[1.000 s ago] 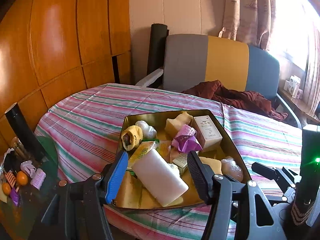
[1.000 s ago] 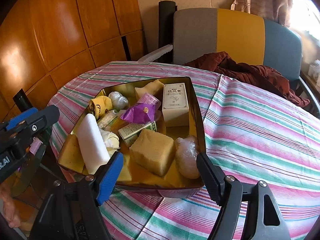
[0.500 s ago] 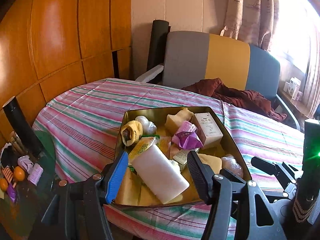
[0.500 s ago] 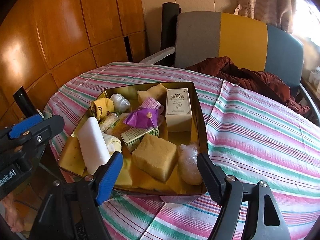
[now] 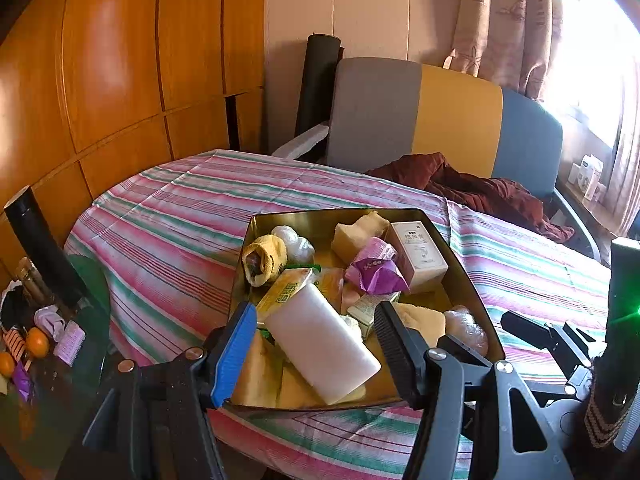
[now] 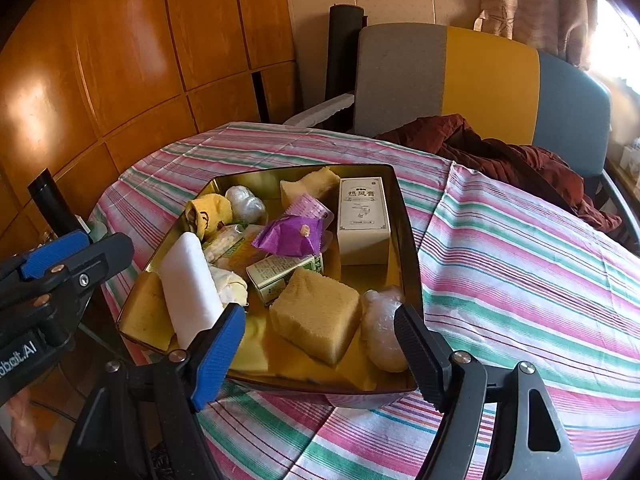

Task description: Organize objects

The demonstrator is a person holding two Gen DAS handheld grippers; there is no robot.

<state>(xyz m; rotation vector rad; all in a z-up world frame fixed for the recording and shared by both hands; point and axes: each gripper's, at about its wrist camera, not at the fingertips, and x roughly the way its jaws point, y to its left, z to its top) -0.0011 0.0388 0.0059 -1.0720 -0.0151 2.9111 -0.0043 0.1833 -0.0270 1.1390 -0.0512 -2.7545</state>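
Gold tray (image 6: 404, 216) sits on the striped tablecloth (image 6: 520, 264), crowded with items. White block (image 5: 320, 344) lies at the near left – yellow sponge (image 6: 316, 320) near centre, white box (image 6: 363, 220) upright at far right, purple wrapper (image 6: 290, 236) mid-tray. Left gripper (image 5: 316, 348) hovers at the tray's near edge, jaws spread, empty. Right gripper (image 6: 320, 352) likewise – jaws spread, gripping nothing.

The gold tray (image 6: 404, 216) is crowded at lower centre of the frame. Open striped tablecloth (image 6: 520, 280) is left at right; a dark jacket (image 6: 500, 156) is heaped at upper right.
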